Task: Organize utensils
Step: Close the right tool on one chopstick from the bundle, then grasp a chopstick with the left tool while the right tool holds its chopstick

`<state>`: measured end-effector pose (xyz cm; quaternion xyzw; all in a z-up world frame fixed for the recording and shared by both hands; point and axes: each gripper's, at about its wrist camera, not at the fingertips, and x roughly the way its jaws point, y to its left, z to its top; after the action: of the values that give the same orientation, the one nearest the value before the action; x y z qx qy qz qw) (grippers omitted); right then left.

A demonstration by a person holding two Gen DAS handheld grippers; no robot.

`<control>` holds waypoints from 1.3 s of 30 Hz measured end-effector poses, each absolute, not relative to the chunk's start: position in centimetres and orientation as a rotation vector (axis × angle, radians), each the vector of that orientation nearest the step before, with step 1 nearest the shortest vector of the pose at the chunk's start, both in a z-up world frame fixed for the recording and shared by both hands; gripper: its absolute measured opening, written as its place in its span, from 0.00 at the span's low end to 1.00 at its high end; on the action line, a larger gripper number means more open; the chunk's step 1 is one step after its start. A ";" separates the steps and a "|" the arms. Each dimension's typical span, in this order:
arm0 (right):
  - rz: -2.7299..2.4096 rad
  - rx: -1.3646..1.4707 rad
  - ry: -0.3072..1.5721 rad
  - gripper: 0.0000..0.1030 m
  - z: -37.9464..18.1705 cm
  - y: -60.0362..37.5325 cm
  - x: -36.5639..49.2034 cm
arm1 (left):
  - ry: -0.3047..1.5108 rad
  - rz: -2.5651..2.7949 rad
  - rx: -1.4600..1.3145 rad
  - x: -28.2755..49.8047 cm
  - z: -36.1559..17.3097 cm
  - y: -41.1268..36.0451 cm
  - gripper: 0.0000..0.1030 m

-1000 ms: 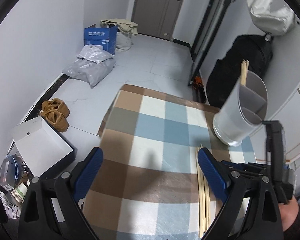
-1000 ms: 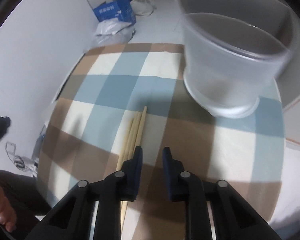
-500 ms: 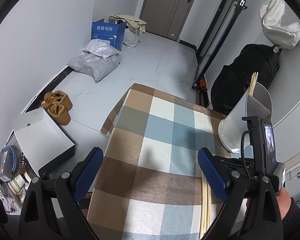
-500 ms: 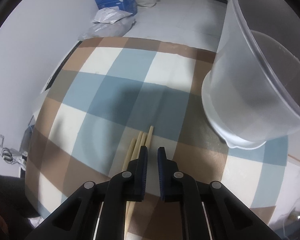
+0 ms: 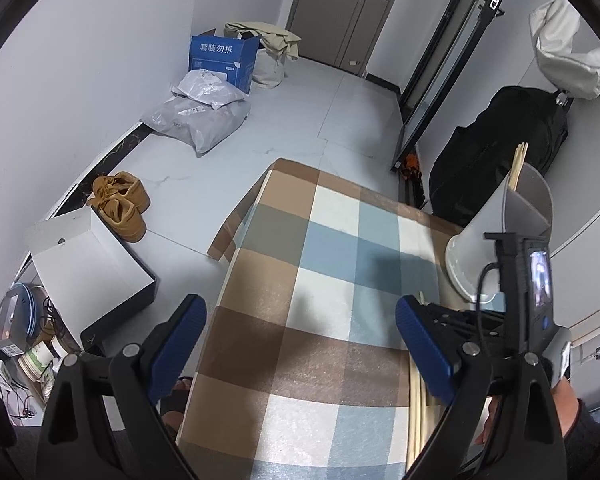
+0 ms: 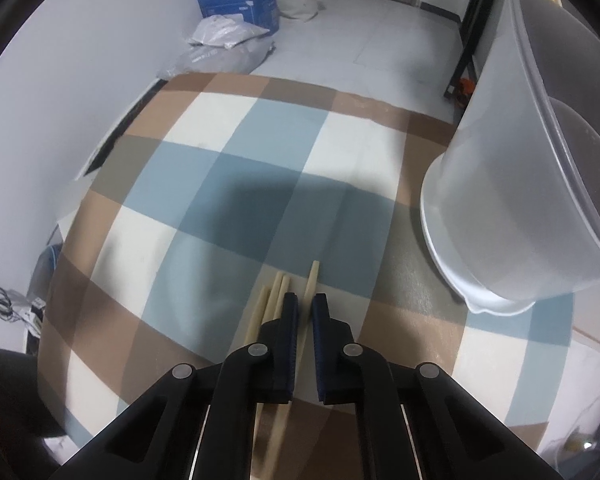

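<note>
Two tongs are working over the checked tablecloth (image 5: 320, 320). My left gripper (image 5: 300, 344) is hanging wide and empty at six o'clock in its own view. My right gripper (image 6: 305, 308) has just been closing and is now pinching one chopstick (image 6: 313, 276) between its pads, its tip poking out toward twelve; the other chopsticks (image 6: 270, 300) are lying just left. The divided holder (image 6: 520, 200) is standing at three o'clock.
</note>
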<state>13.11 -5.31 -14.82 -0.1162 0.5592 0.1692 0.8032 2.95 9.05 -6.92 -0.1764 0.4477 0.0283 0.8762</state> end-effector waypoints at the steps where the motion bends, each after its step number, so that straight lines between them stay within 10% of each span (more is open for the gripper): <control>1: 0.368 -0.232 1.189 0.05 -14.7 -5.6 13.0 | 0.942 0.055 -0.366 2.9 -7.1 9.0 0.90; 39: 0.408 0.458 0.897 0.05 -7.4 -23.0 7.2 | 1.271 -0.050 -0.057 3.3 -13.0 -0.1 0.90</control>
<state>7.25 -22.98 -7.36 0.2178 0.4266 0.1940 0.8561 3.29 -0.12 -13.03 -0.0266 0.5933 -0.0234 0.8042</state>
